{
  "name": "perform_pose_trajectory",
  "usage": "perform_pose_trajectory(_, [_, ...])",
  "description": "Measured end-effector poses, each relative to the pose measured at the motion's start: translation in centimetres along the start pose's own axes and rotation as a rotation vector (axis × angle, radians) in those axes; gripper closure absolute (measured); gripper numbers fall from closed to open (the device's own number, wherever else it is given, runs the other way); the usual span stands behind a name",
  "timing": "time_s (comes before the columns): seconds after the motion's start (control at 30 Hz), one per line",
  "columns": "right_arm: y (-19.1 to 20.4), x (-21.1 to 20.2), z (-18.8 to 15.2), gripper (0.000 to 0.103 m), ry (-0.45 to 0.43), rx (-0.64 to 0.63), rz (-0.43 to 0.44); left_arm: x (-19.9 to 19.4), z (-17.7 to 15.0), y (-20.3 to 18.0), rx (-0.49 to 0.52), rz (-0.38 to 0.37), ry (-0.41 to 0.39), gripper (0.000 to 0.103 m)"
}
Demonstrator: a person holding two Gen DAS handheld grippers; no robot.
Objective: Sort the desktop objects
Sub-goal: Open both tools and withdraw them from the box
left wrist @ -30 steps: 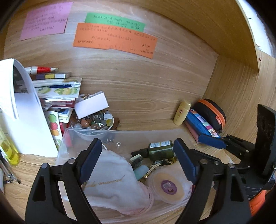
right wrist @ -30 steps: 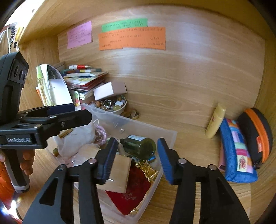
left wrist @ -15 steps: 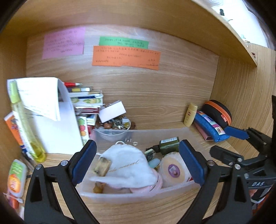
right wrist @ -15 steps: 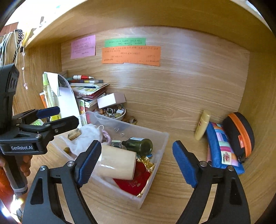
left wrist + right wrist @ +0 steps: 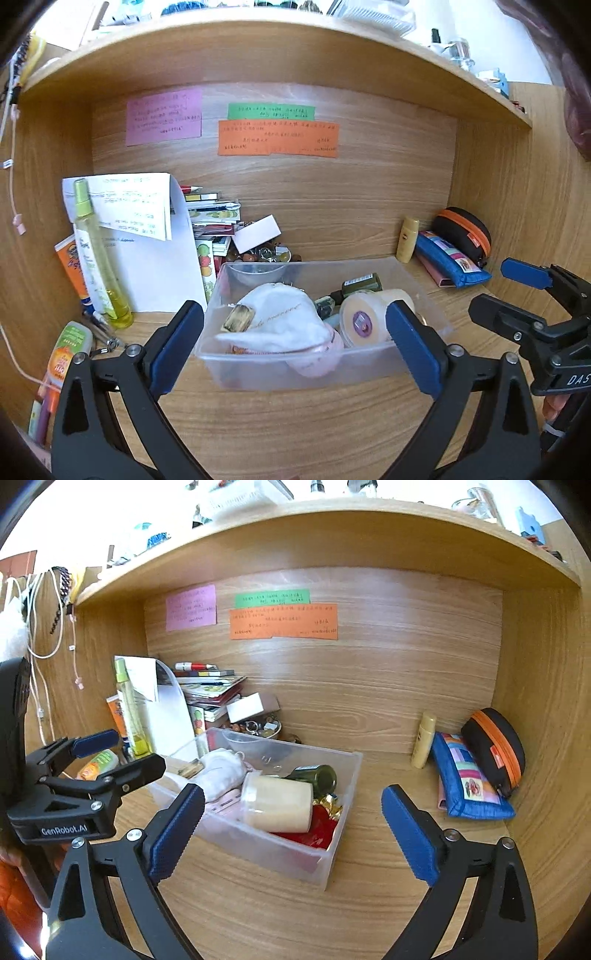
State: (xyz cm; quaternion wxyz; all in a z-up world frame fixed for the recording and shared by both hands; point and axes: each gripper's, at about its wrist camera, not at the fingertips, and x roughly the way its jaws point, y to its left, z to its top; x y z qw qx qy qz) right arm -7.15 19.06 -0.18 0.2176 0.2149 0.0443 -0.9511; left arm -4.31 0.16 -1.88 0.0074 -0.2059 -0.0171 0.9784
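Note:
A clear plastic box [image 5: 295, 369] stands on the wooden desk, also in the right wrist view [image 5: 266, 845]. Inside lie a white cloth pouch [image 5: 280, 317], a cream jar [image 5: 277, 803] on its side, a dark green bottle [image 5: 317, 777] and something red. My left gripper [image 5: 293, 310] is just short of the box's near wall, its jaws opening, the pads touching nothing. My right gripper [image 5: 293, 797] is in front of the box's right corner, jaws also opening and empty. Each gripper shows in the other's view: right gripper [image 5: 506, 291], left gripper [image 5: 129, 749].
Left of the box stand a tall yellow spray bottle [image 5: 96, 251], folded white paper [image 5: 155, 258], stacked books [image 5: 214, 214] and a trinket bowl [image 5: 266, 254]. At the right lie a small beige bottle [image 5: 423, 744], a blue pouch [image 5: 465, 779] and a black-orange case [image 5: 495, 749]. A shelf runs overhead.
Both grippers have drawn back from over the box and their jaws have spread much wider. The whole box and the shelf above have come into view.

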Motion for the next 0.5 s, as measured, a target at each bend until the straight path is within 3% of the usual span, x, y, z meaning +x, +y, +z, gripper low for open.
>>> perform_pose_trajectory(0.23, [0.4, -1.6, -0.9, 0.006, -0.012, 0.0, 0.001, -1.6, -0.6, -0.4, 0.005, 0.027, -0.019, 0.002])
perform_pose_trajectory(0.5, [0.2, -1.8, -1.8, 0.005, 0.004, 0.007, 0.003, -1.9, -1.1, -0.3, -0.015, 0.005, -0.01, 0.002])
